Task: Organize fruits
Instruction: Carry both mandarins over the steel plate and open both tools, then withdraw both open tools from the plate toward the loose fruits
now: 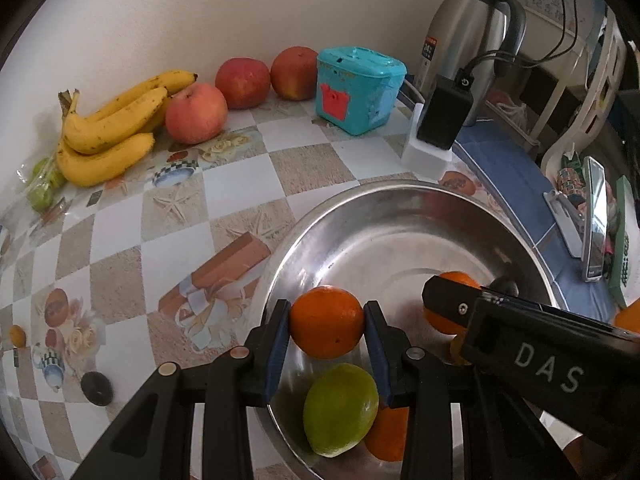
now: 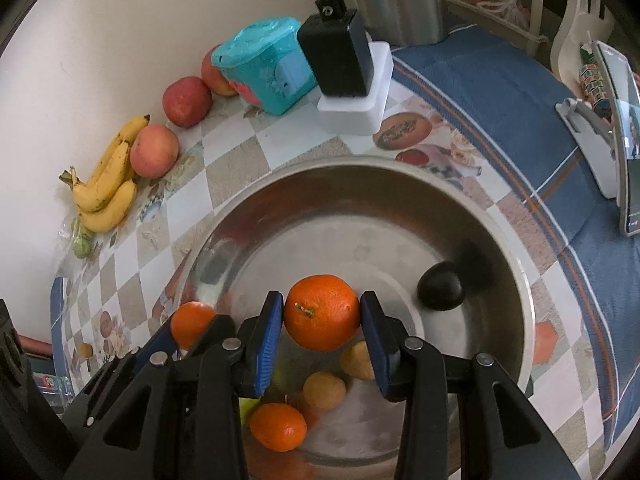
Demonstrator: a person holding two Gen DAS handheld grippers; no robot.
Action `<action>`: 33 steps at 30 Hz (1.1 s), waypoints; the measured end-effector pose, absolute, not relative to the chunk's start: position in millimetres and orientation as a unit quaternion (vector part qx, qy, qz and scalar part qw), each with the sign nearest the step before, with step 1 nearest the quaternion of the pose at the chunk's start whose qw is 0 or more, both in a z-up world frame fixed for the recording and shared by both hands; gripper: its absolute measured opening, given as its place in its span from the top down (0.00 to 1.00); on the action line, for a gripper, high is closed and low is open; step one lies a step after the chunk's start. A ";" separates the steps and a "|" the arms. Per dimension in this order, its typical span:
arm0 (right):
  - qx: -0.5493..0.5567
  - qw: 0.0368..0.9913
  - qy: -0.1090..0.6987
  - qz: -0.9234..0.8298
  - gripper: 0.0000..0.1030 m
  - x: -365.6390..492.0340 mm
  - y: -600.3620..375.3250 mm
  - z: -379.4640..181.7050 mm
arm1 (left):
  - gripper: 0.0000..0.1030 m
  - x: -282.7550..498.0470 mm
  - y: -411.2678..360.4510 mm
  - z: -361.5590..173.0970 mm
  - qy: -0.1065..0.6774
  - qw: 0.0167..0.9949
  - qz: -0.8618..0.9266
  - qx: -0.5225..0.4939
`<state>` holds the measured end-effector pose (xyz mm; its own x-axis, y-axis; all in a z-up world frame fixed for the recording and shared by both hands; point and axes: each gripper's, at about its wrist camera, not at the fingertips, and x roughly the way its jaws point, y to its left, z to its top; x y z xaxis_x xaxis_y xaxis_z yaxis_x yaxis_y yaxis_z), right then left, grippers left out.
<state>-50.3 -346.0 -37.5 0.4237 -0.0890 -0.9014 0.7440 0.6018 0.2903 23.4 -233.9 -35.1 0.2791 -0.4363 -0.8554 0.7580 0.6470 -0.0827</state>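
Observation:
My left gripper (image 1: 326, 312) is shut on an orange (image 1: 326, 322), its blue pads pressing both sides, over the near part of a steel bowl (image 1: 380, 187). Under it in the bowl lie a green citrus fruit (image 1: 340, 410) and another orange (image 1: 388, 436). My right gripper (image 2: 321, 302) is shut on a second orange (image 2: 322, 312) over the same bowl (image 2: 360, 160). Below it lie an orange (image 2: 278, 426), two small brown fruits (image 2: 324, 390) and a dark round fruit (image 2: 440, 286). Bananas (image 1: 104, 132) and three apples (image 1: 196, 114) rest on the table by the wall.
A teal plastic box (image 1: 358, 90), a black adapter on a white block (image 1: 442, 116) and a steel flask (image 1: 472, 40) stand behind the bowl. A phone on a stand (image 2: 624, 140) sits on the blue cloth at right. Small green fruits in a bag (image 1: 42, 184) lie beside the bananas.

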 end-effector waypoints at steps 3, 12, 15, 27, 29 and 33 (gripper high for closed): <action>0.352 0.767 0.462 -0.271 0.59 -49.9 -345.2 -36.4 | 0.60 21.7 -233.1 -32.7 0.460 0.781 -0.383 0.176; 0.343 0.775 0.455 -0.274 0.53 -52.0 -342.2 -23.1 | 0.57 14.3 -223.4 -8.2 0.443 0.791 -0.383 0.175; 0.342 0.779 0.448 -0.273 0.53 -54.7 -341.1 -16.2 | 0.54 15.2 -216.4 -2.2 0.447 0.793 -0.376 0.170; 0.319 0.791 0.451 -0.262 0.54 -57.3 -320.3 0.3 | 0.54 48.6 -163.4 7.7 0.495 0.814 -0.283 0.111; 0.315 0.795 0.451 -0.257 0.54 -56.4 -314.3 2.8 | 0.54 53.4 -152.3 9.5 0.496 0.824 -0.254 0.105; 0.298 0.803 0.453 -0.248 0.54 -50.7 -302.2 7.9 | 0.54 63.0 -133.3 13.8 0.500 0.832 -0.229 0.077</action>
